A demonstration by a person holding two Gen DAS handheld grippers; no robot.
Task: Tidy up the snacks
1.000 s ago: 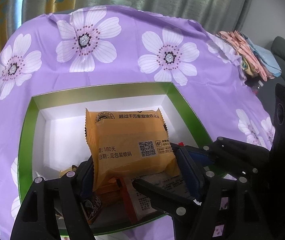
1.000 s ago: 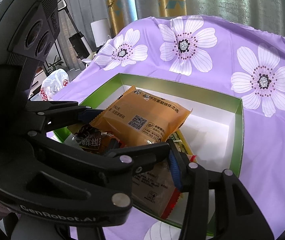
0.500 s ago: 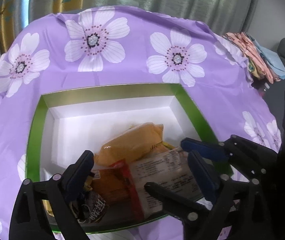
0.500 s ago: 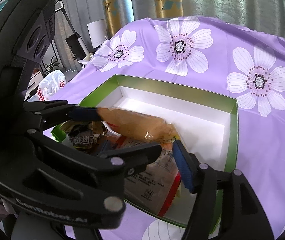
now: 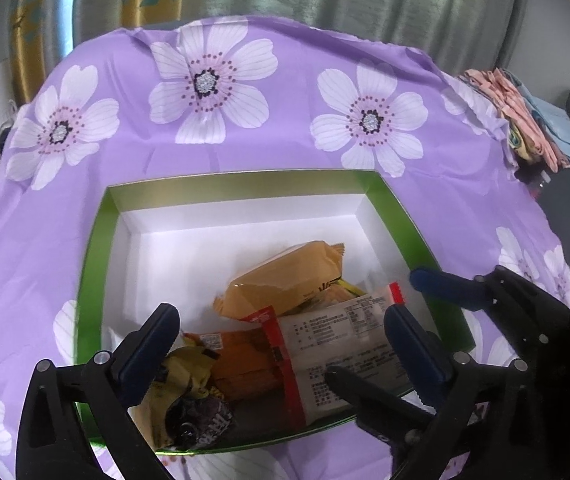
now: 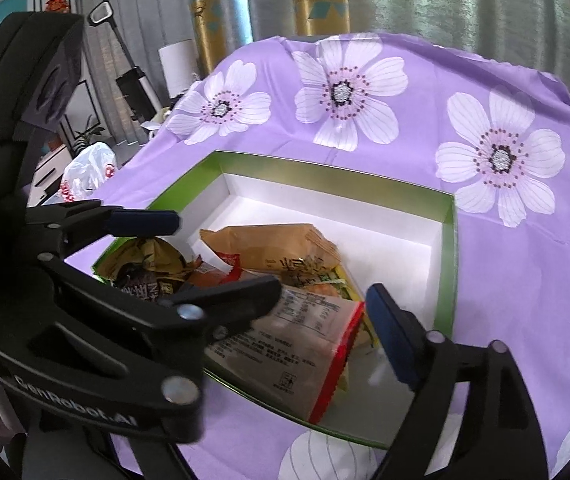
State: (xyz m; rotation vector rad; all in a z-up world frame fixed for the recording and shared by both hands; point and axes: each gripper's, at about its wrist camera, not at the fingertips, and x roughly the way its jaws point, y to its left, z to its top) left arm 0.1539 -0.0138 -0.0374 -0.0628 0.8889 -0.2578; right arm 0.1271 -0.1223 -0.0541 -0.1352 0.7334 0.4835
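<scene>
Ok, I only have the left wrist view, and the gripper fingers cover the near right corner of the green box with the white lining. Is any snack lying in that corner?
Observer: No. In the right wrist view no packet lies in that corner of the green box with the white lining. The white packet with red crimped ends stops short of it.
Operator: What's past the table on my left?
Observer: A white plastic bag with red print, beyond the edge of the purple flowered cloth.
Operator: Anything else there?
Observer: A dark upright vacuum cleaner stands behind that bag.
</scene>
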